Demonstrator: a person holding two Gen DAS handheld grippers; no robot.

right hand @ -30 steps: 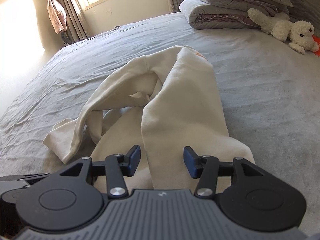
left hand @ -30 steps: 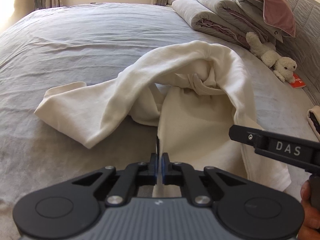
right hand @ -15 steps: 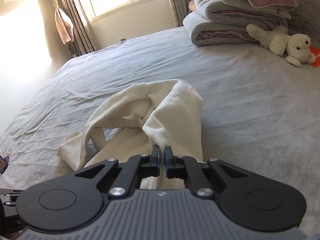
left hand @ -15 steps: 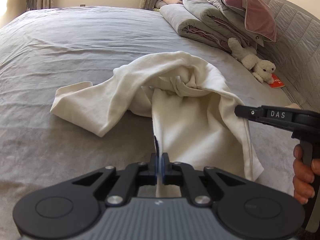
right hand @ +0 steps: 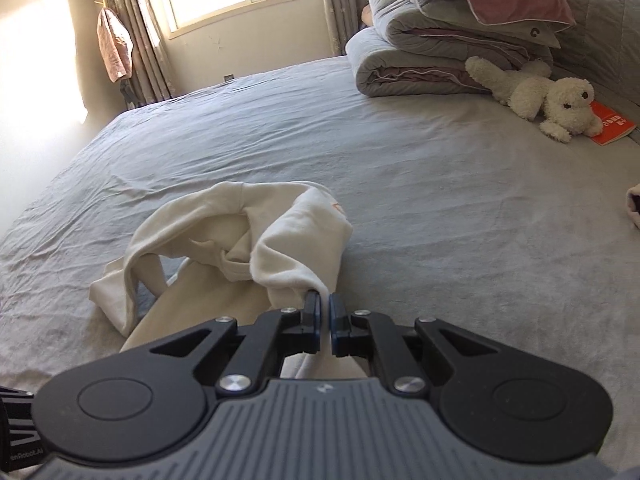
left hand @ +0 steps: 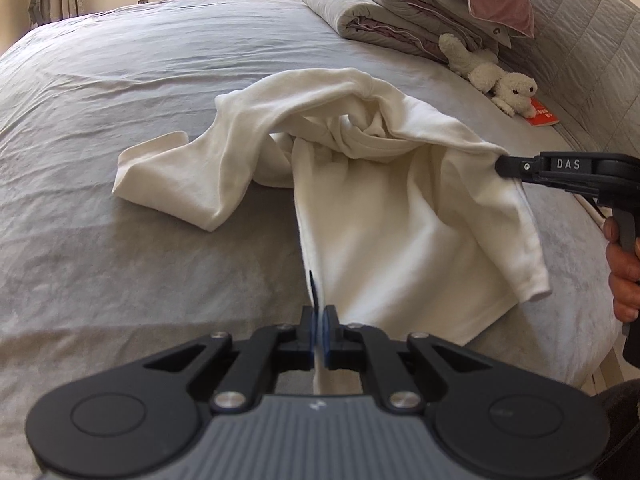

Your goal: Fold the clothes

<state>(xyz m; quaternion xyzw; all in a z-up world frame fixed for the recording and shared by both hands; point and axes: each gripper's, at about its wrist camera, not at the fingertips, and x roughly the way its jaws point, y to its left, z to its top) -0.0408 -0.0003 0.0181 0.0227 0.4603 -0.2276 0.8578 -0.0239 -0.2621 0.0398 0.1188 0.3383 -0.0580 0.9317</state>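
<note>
The left gripper (left hand: 319, 330) is clamped on the near hem of a cream shirt (left hand: 384, 216); the right gripper (right hand: 325, 322) pinches its side edge. The shirt hangs lifted between them, its far part bunched on the grey bed (left hand: 120, 280). It looks light, soft and floppy, best held at corners or hems. Neckline and far sleeve are buried in folds

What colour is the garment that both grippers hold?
Cream white garment, seen best in the left wrist view.
</note>
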